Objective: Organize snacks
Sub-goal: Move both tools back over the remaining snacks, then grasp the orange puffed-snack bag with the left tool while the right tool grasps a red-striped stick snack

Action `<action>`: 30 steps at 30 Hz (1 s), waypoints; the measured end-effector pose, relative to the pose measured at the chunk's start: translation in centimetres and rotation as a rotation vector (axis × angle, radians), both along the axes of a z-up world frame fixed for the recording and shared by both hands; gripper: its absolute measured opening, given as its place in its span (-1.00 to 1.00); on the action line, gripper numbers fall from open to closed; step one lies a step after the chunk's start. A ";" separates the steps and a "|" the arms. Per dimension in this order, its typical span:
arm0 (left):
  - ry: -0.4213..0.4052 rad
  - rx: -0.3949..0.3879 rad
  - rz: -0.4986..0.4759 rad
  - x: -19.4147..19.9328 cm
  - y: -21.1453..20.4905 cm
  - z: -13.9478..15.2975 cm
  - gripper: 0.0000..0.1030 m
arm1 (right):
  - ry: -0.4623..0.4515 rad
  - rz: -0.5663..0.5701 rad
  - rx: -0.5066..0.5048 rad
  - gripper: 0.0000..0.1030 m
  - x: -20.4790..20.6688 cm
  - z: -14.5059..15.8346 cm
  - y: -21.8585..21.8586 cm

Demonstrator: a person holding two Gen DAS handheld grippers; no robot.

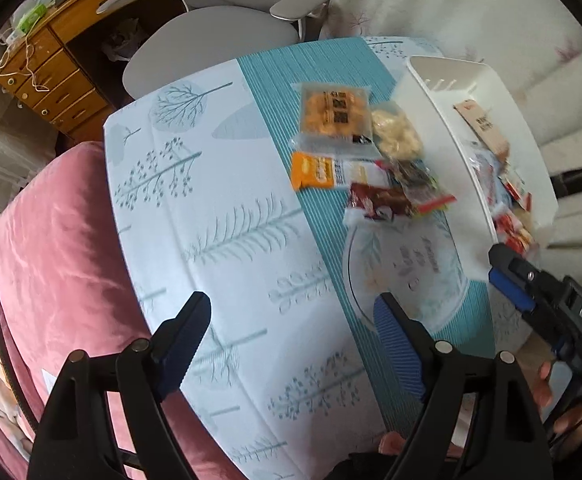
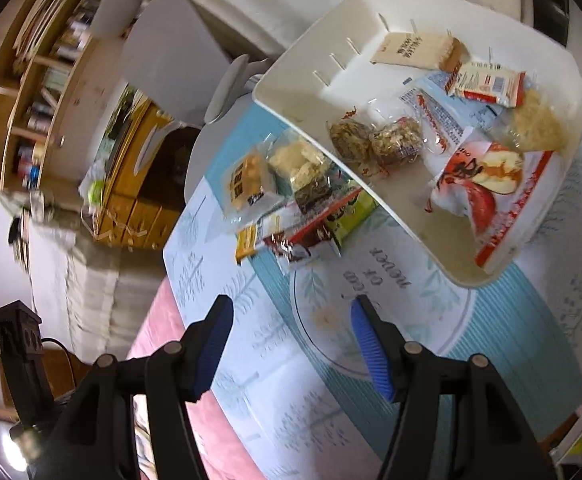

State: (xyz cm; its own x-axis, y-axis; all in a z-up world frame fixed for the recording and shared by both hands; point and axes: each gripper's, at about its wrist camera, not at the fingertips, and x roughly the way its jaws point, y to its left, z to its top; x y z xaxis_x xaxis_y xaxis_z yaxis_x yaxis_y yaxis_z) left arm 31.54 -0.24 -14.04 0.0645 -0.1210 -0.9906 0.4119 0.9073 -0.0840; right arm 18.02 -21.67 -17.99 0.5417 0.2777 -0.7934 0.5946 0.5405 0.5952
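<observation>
On the desk, covered by a tree-print cloth, loose snack packets lie in a small heap just beside the white bin, which already holds several more wrapped snacks. Both grippers hang above the cloth, near the heap, with nothing between their fingers: the left gripper gapes wide, and the right gripper stands apart too, empty.
</observation>
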 end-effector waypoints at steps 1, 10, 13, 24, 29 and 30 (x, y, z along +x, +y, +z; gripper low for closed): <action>0.012 0.000 -0.007 0.9 -0.6 -0.5 0.60 | -0.001 -0.018 0.013 0.20 0.3 -0.5 -0.2; 0.003 -0.005 -0.051 7.1 -5.9 -4.2 0.60 | -0.026 -0.184 0.071 0.19 2.6 -3.8 -1.4; 0.012 -0.045 -0.035 9.1 -7.2 -5.7 0.60 | -0.032 -0.243 0.087 0.19 3.1 -5.0 -1.5; 0.054 -0.078 0.036 14.7 -10.7 -12.0 0.61 | -0.004 -0.365 0.099 0.14 6.2 -8.5 -2.3; 0.085 -0.072 0.022 15.4 -11.7 -13.7 0.82 | 0.022 -0.362 0.092 0.07 7.9 -9.5 -2.5; 0.088 -0.071 0.017 15.5 -12.0 -14.0 0.85 | 0.025 -0.359 0.096 0.07 8.2 -9.6 -2.5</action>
